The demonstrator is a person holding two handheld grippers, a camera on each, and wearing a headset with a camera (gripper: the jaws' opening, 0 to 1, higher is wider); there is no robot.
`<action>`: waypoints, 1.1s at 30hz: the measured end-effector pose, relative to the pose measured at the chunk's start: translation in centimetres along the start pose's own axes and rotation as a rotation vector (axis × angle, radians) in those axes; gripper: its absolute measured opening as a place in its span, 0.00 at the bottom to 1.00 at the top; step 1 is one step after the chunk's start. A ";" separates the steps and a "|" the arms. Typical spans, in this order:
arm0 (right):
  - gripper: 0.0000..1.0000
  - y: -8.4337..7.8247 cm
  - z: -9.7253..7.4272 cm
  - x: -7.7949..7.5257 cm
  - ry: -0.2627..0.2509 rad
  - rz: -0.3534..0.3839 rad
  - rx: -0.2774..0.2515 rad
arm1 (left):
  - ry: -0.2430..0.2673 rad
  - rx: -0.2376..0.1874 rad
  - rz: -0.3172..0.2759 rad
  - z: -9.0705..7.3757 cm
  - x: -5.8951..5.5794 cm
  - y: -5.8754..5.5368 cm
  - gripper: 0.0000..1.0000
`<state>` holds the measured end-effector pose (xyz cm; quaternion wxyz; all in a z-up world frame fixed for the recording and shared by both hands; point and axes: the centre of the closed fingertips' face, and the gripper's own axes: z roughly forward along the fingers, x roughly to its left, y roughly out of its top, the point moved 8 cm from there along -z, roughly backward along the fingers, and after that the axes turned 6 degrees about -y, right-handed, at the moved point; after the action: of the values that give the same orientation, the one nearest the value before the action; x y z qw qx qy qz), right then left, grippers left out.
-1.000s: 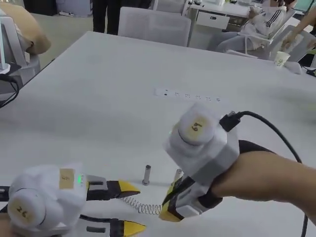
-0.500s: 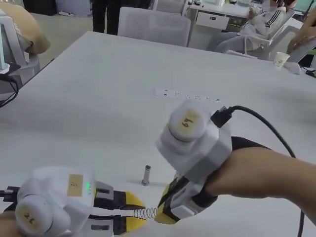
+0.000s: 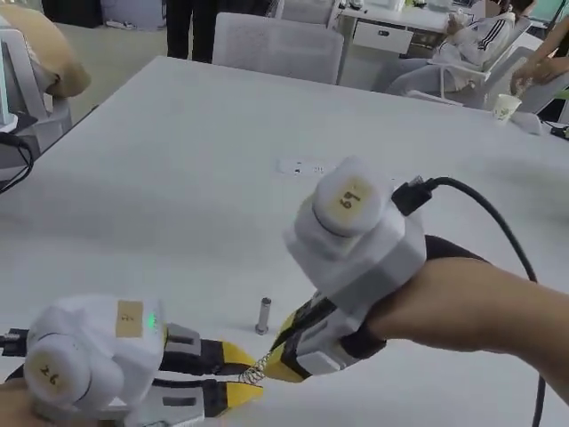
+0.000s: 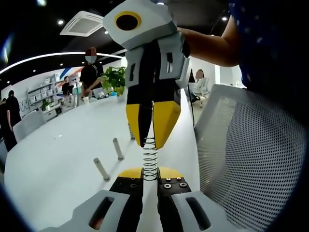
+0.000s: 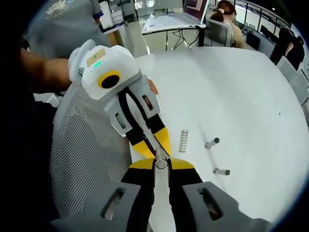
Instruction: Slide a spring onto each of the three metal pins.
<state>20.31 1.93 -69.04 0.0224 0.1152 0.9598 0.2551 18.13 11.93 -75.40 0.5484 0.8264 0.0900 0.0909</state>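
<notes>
– Left claw (image 4: 150, 173), state?
– Shut on the near end of the spring (image 4: 150, 157). Yellow tips are pinched together, with the coil running out between them.
– Right claw (image 5: 161, 165)?
– Clamped on the far end of the same spring. In the left gripper view it comes in from above, its tips facing the left pair. A short run of coils is bare between them.
– Where does the spring sit?
– Carried by both claws. In the head view it is low and close in, between the two sets of yellow tips, over the near part of the table (image 3: 178, 178).
– Pins (image 4: 118, 149)?
– Left gripper view: two stand on the table left of the spring, apart from it, both bare. Head view: one pin (image 3: 264, 315) stands upright just beyond the claws, also bare.
– Anything else?
– Second spring (image 5: 183, 140) lies flat on the table near two pins and touches neither. Power strip (image 3: 307, 166) is set in the tabletop farther out. Mesh chair (image 4: 241, 145) is beside the table edge.
</notes>
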 end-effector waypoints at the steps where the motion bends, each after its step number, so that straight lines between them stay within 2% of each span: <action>1: 0.07 0.1 0.0 0.0 -0.001 -0.002 -0.007 | 0.001 -0.002 -0.005 0.0 0.0 0.0 0.03; 6: 0.08 0.6 -0.1 0.2 0.001 -0.012 -0.036 | -0.005 -0.030 -0.054 -0.1 0.0 0.1 0.02; 10: 0.08 0.6 -0.1 0.2 0.010 -0.023 -0.034 | -0.013 -0.038 -0.082 -0.2 0.0 0.0 0.02; 14: 0.08 0.6 0.0 0.2 0.019 -0.030 -0.036 | -0.019 -0.042 -0.092 -0.1 -0.1 0.0 0.02; 17: 0.08 0.5 0.2 0.2 0.026 -0.034 -0.038 | -0.025 -0.066 -0.106 -0.2 -0.1 0.2 0.02; 19: 0.08 0.5 0.3 0.3 0.031 -0.031 -0.038 | -0.024 -0.064 -0.102 -0.2 -0.1 0.3 0.02; 29: 0.09 0.4 0.8 0.4 0.043 -0.049 -0.040 | -0.031 -0.110 -0.127 -0.3 -0.1 0.7 0.02; 33: 0.09 0.4 0.8 0.3 0.045 -0.056 -0.042 | -0.034 -0.111 -0.127 -0.3 -0.1 0.8 0.02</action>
<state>20.13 2.71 -69.55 0.0105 0.0823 0.9573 0.2771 17.97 11.85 -74.57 0.5994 0.7888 0.1277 0.0466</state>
